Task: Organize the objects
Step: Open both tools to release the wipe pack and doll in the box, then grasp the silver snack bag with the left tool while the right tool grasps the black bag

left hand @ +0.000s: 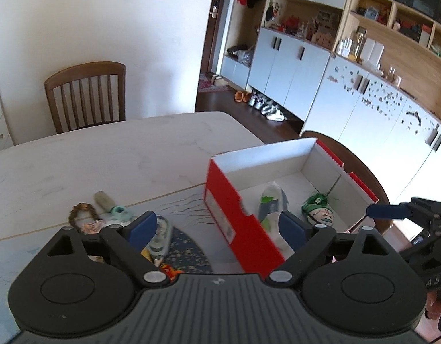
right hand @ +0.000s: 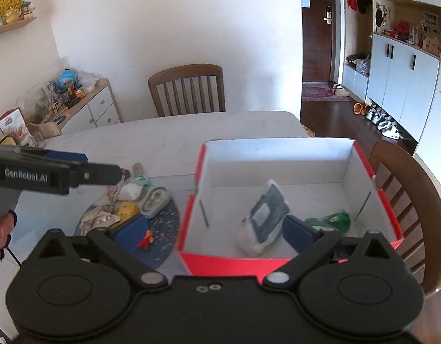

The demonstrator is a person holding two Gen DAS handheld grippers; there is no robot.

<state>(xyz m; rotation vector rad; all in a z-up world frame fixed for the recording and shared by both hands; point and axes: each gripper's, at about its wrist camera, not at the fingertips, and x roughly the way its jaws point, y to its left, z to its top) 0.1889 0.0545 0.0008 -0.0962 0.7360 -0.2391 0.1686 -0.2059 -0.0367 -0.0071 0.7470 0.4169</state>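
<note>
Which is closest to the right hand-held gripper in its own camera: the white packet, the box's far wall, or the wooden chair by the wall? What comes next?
From the right hand-held gripper:
1. White packet, inside the red box, just ahead.
2. Box's far wall, behind the packet.
3. Wooden chair, across the table by the white wall.
</note>
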